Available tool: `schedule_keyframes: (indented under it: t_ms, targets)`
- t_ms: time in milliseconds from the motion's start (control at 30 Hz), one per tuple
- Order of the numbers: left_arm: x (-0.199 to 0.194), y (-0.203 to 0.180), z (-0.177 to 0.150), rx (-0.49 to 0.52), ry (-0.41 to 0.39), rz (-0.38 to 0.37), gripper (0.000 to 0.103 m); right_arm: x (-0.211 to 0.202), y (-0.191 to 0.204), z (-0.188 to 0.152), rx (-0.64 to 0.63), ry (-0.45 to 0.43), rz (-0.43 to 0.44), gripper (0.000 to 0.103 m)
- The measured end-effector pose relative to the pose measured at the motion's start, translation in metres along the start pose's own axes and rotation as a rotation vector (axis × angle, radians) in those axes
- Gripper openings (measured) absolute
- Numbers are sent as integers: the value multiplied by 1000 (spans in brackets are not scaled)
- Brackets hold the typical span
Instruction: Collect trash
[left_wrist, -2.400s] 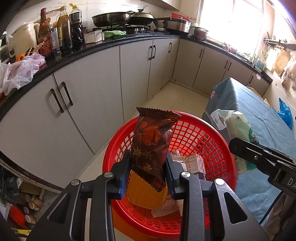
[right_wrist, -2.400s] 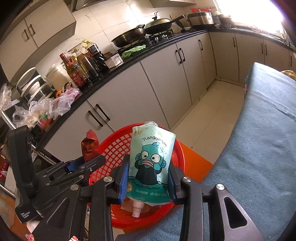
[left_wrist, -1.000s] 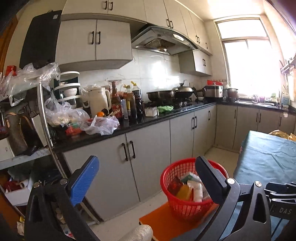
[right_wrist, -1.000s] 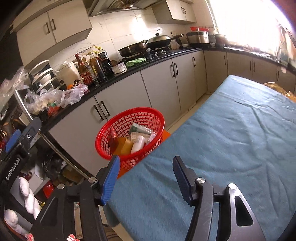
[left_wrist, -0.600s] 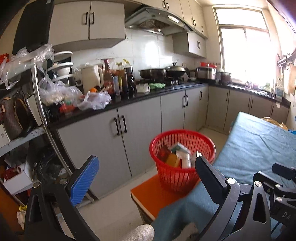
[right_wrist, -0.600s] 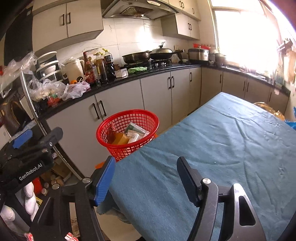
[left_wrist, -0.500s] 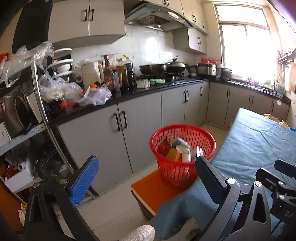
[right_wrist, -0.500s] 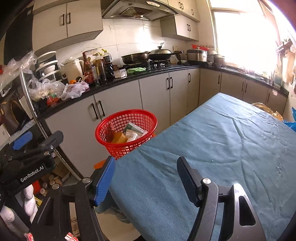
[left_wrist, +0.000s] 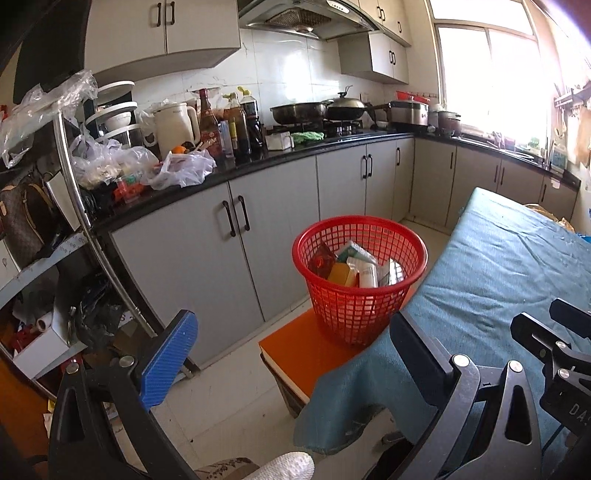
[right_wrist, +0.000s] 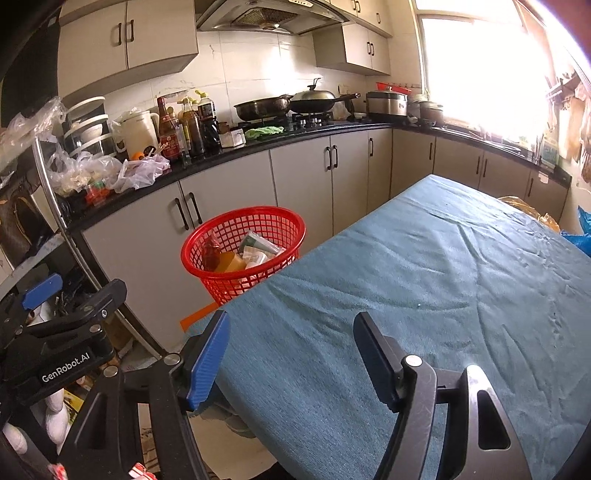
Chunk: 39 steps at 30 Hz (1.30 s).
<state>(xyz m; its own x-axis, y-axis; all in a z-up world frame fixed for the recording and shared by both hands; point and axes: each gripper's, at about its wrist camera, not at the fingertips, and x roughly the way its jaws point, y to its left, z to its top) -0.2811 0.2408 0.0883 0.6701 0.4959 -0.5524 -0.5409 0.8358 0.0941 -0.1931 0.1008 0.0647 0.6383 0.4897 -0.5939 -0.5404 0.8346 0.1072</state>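
We hold our left claw wide open with nothing between its fingers. Our right claw has just been opening and is empty above the blue desk. The trash lies in the red basket, which stands on an orange stool beside the desk corner.

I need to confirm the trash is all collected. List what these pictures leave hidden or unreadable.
- Red basket bottom: both views, top wrappers cover what lies beneath.
- Blue tablecloth near end: right wrist view, right gripper and frame edge block it.
- Floor under the table: both views, hanging cloth hides it.
- Wrapper print: too small.
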Motion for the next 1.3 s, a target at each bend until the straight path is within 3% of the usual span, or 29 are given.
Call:
schedule_keyframes:
  t_ms: [1300]
  targets:
    - [23, 0, -9, -12, 87, -36, 103, 21, 3, -8, -1, 40, -28, 74]
